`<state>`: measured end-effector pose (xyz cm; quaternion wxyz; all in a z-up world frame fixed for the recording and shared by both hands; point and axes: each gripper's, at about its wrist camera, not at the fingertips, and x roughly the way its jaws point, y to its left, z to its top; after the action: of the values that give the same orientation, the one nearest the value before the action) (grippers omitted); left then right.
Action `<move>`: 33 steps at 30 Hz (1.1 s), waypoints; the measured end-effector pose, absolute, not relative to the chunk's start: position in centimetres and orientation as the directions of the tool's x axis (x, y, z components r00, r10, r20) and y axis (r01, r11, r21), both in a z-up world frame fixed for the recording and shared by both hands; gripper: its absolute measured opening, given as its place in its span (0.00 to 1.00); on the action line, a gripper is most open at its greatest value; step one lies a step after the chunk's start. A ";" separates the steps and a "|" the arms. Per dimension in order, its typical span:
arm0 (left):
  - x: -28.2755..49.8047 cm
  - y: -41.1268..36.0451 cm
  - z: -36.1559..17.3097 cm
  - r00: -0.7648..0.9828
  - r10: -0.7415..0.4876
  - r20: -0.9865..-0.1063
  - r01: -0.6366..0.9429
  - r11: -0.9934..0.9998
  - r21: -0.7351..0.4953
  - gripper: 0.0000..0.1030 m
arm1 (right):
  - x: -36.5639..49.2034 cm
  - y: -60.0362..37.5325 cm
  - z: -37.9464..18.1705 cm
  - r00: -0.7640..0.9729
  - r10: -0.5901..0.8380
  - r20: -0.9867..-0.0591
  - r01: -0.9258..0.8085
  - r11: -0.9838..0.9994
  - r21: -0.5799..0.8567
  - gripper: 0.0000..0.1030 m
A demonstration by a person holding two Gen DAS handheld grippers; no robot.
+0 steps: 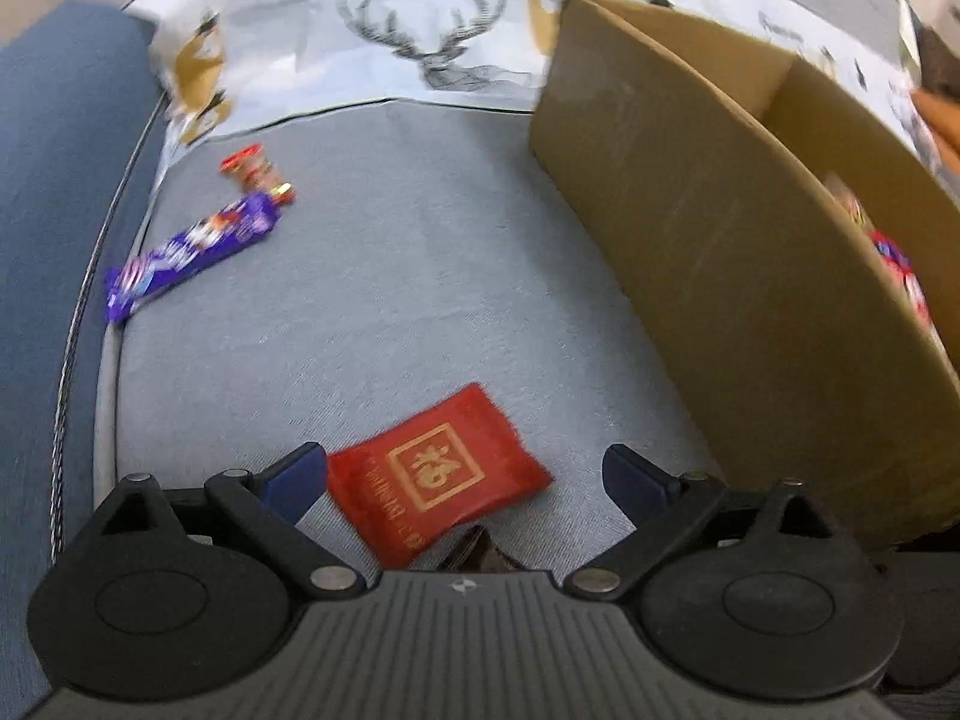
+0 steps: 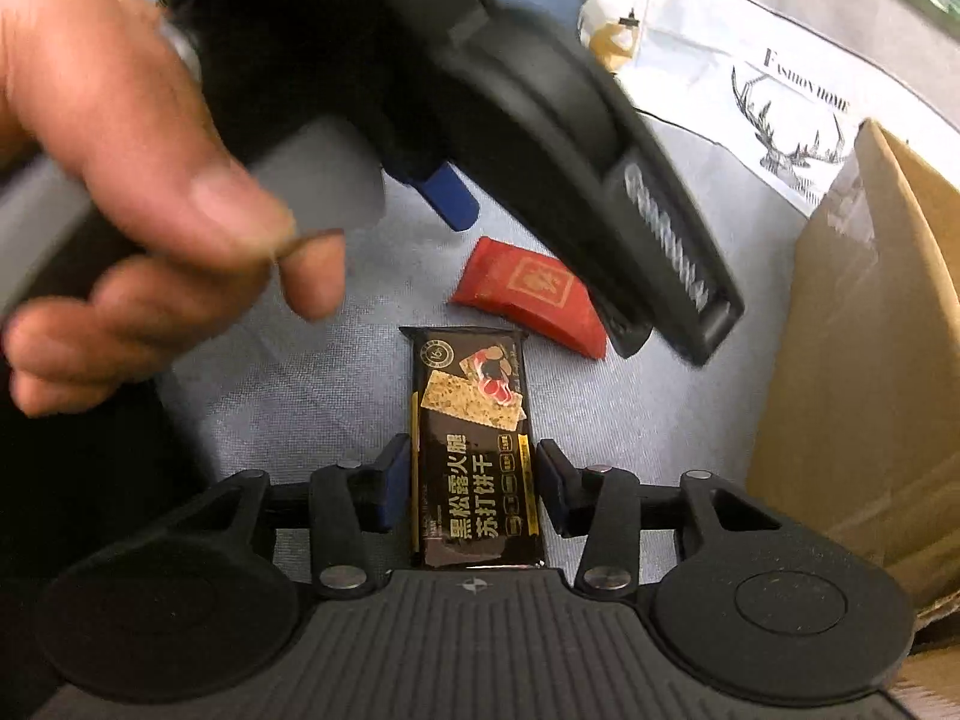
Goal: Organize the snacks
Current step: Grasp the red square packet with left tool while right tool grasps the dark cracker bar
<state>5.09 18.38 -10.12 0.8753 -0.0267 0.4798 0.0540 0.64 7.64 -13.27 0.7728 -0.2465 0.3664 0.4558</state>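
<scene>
While the left gripper (image 1: pixel 462 480) hangs spread over the red snack packet (image 1: pixel 438 474), the right gripper (image 2: pixel 465 483), fingers pinching the black cracker pack (image 2: pixel 474 450), risks collision.

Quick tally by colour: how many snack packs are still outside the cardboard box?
Red: 2, the square packet and the small candy
Purple: 1, the bar
Black: 1, the cracker pack
Total: 4

Both wrist views look steeply down, close, sharing the red packet (image 1: pixel 438 474).
</scene>
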 end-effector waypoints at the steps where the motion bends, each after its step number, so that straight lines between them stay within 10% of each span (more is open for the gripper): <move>1: 5.3 17.9 -10.3 0.536 0.072 -0.841 -0.101 0.995 0.021 0.96 | 0.7 7.7 -13.3 0.314 0.525 -0.791 -0.886 0.462 -0.045 0.40; 8: 6.1 16.5 -11.5 0.511 0.077 -0.856 -0.051 0.997 0.060 0.92 | 0.6 7.6 -13.6 0.316 0.526 -0.790 -0.887 0.458 -0.049 0.40; 23: 4.7 19.5 -9.4 0.575 0.158 -0.803 -0.228 0.973 0.028 0.08 | -0.2 7.4 -13.1 0.355 0.529 -0.771 -0.868 0.493 -0.061 0.40; 31: 3.9 23.4 -8.7 0.588 0.092 -0.804 -0.362 0.918 -0.160 0.07 | -0.6 7.0 -13.0 0.383 0.536 -0.752 -0.850 0.524 -0.059 0.40; 33: 3.6 24.4 -8.8 0.590 0.070 -0.804 -0.392 0.896 -0.210 0.25 | -0.7 7.0 -13.0 0.382 0.532 -0.755 -0.846 0.530 -0.054 0.40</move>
<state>3.62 24.38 -8.77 0.8720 -0.1860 0.4329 0.1326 -0.74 6.97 -12.98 0.8009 -0.2228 0.3519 0.4303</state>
